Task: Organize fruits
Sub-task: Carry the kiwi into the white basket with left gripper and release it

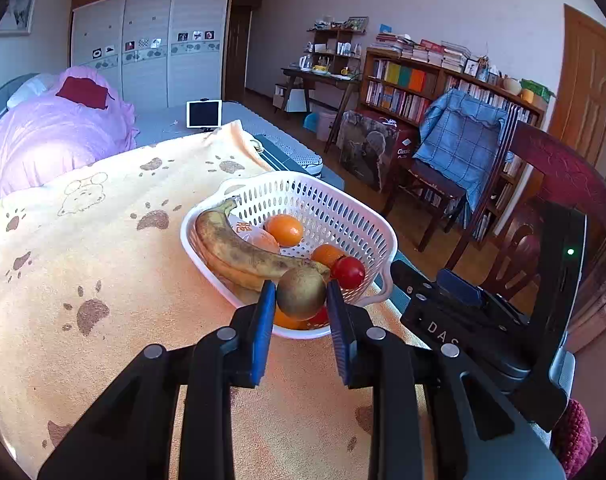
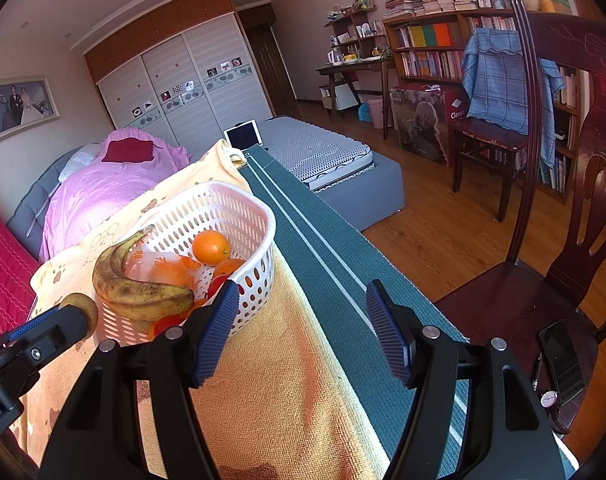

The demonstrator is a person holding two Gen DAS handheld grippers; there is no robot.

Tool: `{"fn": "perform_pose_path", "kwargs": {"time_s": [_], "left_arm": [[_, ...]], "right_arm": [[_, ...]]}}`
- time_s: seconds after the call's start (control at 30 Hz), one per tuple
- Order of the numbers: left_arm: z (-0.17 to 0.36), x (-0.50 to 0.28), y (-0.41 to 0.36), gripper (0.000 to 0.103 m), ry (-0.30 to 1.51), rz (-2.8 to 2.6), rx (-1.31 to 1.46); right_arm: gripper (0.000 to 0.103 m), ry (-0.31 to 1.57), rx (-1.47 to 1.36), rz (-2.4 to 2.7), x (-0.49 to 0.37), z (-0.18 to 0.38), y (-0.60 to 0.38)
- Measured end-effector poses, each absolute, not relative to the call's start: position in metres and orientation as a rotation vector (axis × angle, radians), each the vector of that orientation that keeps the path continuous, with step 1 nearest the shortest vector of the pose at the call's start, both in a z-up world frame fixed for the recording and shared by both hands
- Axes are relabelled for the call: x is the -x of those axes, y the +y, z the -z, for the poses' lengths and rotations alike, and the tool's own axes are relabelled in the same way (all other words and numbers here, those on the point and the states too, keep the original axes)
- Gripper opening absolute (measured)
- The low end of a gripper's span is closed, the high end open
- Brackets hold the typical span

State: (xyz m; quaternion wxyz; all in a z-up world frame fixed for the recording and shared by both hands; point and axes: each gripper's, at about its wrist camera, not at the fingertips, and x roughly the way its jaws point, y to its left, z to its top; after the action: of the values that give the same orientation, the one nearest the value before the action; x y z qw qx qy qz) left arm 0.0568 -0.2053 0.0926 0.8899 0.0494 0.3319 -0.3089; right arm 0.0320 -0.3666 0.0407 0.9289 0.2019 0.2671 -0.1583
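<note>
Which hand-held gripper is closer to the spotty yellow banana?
Left. The left hand-held gripper, clamping a brown kiwi, is right beside the spotty yellow banana. The right hand-held gripper waits open outside the white plastic basket.

Your left gripper (image 1: 301,300) has its jaws clamped on a brown kiwi (image 1: 302,292), one blue pad on each side, held above the near rim of the white basket (image 1: 343,216). In the basket: a spotted banana (image 1: 243,254) lying across the middle, an orange (image 1: 285,230) behind it, a second orange (image 1: 326,255) to the right, and a small red tomato (image 1: 349,272) just beside that. The basket sits on a peach paw-print cloth (image 1: 103,260) covering the counter. Your right gripper (image 1: 461,292) shows at the right edge, close to the basket's handle. Beyond: a bed (image 1: 55,136), a bookshelf (image 1: 415,88), a chair (image 1: 455,152) draped with blue fabric.
</note>
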Motion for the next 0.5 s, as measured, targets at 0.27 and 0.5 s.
{"fn": "perform_pose_path", "kwargs": {"time_s": [0.27,0.5], "left_arm": [[-0.083,-0.064,-0.209,0.041,0.703,0.602,-0.099],[-0.084,-0.058,-0.193,0.07,0.645,0.539,-0.063]], "right_arm": [[0.068,0.55,-0.416,0.326,-0.032,-0.039,-0.368],[0.068,0.55,-0.417,0.326,-0.032,-0.039,-0.368]]}}
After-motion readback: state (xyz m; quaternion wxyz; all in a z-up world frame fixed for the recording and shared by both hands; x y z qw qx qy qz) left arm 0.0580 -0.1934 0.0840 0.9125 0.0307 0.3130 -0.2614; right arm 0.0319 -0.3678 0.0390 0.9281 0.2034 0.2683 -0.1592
